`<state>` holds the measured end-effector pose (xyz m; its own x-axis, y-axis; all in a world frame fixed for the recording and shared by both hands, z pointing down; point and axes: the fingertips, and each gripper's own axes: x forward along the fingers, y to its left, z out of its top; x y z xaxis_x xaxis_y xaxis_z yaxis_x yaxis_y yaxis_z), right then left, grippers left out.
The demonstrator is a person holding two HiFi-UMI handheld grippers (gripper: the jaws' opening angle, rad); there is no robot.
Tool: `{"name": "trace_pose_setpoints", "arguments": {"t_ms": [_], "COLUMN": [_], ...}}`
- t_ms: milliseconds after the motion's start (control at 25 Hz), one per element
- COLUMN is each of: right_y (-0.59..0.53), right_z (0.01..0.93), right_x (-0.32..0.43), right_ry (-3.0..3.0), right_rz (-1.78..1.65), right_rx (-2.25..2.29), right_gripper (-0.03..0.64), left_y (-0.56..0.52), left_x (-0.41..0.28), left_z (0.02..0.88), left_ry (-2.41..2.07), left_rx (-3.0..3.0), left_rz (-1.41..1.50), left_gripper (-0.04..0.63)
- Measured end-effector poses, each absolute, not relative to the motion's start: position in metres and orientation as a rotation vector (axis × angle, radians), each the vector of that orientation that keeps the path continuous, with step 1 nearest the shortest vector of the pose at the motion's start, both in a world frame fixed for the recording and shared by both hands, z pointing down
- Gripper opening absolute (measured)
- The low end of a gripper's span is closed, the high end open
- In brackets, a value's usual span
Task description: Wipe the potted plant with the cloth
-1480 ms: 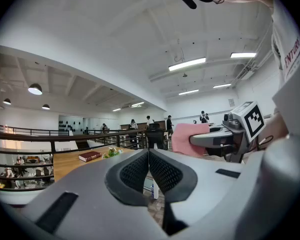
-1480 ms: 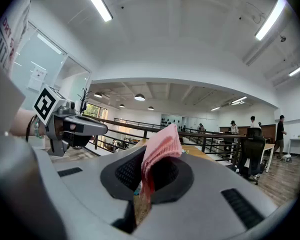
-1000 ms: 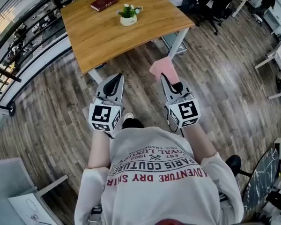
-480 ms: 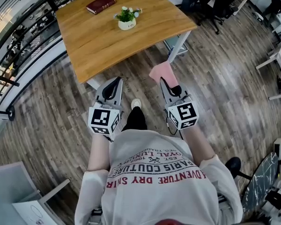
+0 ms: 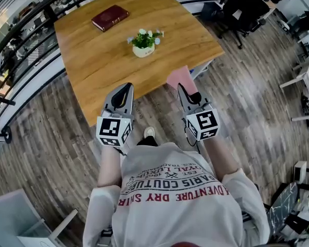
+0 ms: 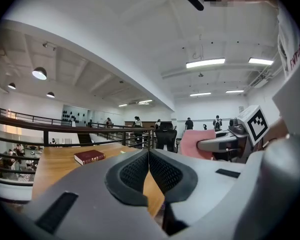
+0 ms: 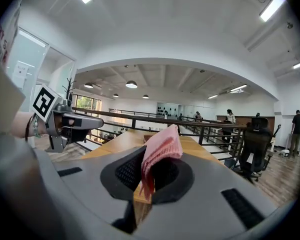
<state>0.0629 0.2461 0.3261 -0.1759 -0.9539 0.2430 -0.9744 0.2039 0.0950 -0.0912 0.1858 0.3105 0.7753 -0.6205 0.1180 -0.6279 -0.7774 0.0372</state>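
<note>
Head view: one potted plant (image 5: 143,42), one book (image 5: 110,18); left gripper (image 5: 124,87) closed, right gripper (image 5: 183,88) pinching one cloth (image 5: 177,75).

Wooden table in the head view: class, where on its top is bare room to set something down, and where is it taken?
The wooden table is bare in the wide strip between the potted plant and its near edge, and in the right part beyond the plant. The red book takes the far left part; the plant stands near the middle.

Red book (image 5: 109,18) on wooden table (image 5: 105,68); office chair (image 5: 243,8) beyond.
</note>
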Motion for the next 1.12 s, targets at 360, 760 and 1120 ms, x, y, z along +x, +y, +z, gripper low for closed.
{"name": "trace_pose_setpoints", "arguments": {"t_ms": [360,760,1120], "right_y": [0.136,0.032,-0.048], "right_z": [0.342,0.371,0.419], "right_x": [0.108,0.155,0.190], "right_ry": [-2.197,-2.282,-2.320], "right_rz": [0.167,0.192,0.200], "right_rx": [1.843,1.671,1.366], "right_gripper": [0.036,0.035,0.036], "left_y": [0.083,0.022,-0.007], "left_x": [-0.068,-0.045,-0.010], "left_z": [0.328,0.367,0.422], "left_ry": [-1.052,-1.255,-1.383], "left_rx": [2.848,2.679,2.457], "left_rz": [0.239,0.348,0.427], "left_gripper": [0.017,0.017,0.017]}}
